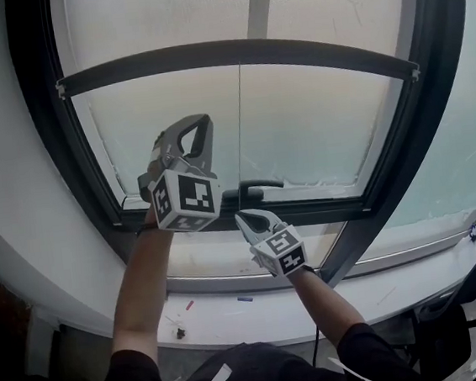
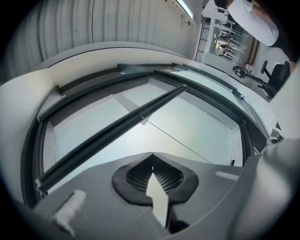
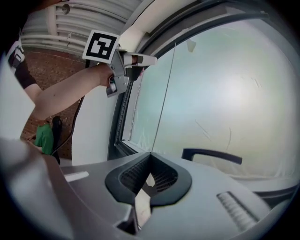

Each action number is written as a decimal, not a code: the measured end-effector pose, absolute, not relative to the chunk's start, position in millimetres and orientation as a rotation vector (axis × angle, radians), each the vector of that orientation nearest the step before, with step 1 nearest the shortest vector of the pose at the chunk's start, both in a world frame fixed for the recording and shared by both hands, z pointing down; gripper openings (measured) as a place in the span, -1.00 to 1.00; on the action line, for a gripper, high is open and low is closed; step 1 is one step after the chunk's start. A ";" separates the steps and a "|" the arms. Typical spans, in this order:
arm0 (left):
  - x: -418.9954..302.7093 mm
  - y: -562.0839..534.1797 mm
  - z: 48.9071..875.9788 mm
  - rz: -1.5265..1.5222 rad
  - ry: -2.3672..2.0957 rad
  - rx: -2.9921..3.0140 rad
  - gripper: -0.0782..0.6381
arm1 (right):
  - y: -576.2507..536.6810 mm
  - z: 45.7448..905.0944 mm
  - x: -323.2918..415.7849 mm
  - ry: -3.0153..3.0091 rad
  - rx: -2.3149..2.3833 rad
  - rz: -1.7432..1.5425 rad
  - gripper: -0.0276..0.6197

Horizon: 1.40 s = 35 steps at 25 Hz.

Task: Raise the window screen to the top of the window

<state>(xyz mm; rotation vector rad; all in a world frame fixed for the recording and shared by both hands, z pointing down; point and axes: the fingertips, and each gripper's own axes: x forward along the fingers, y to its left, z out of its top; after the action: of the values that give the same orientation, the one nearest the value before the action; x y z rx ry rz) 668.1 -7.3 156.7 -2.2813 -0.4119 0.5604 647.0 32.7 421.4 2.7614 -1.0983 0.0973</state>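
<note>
Office chair [image 1: 446, 337] lower right — white sill [image 1: 226, 322].

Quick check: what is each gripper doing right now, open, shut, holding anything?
Left gripper: shut, nothing between its jaws.
Right gripper: shut on the thin pull cord, which runs straight into its jaw tips.

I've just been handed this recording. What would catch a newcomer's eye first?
The dark bar of the screen stretches across the upper part of the pale window, with a thin cord running down from its middle. In front of the glass, the left gripper is held high and the right gripper sits lower, near the window handle. Both are shut and empty.
</note>
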 end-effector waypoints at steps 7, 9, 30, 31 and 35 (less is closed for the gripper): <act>673.1 4.1 198.4 0.477 -0.487 -2.371 -0.77 | 30.8 397.9 654.5 -1.058 2.742 0.036 -0.90; 674.0 1.2 209.3 0.466 -0.511 -2.433 -0.77 | 31.4 389.9 656.9 -1.046 2.745 0.010 -0.90; 681.3 -23.6 257.6 0.432 -0.592 -2.771 -0.77 | 47.3 223.6 688.2 -0.914 2.796 -0.412 -0.90; 681.3 -24.5 257.2 0.434 -0.589 -2.773 -0.77 | 46.3 214.2 687.2 -0.911 2.790 -0.438 -0.90; 679.9 -29.0 254.4 0.440 -0.578 -2.790 -0.77 | 43.1 183.0 684.9 -0.898 2.775 -0.524 -0.90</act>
<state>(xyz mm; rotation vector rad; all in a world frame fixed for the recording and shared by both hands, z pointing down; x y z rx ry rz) 679.9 -29.0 254.4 -2.7895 -0.5781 0.4396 684.9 43.1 183.0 2.7750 -0.8978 -0.5243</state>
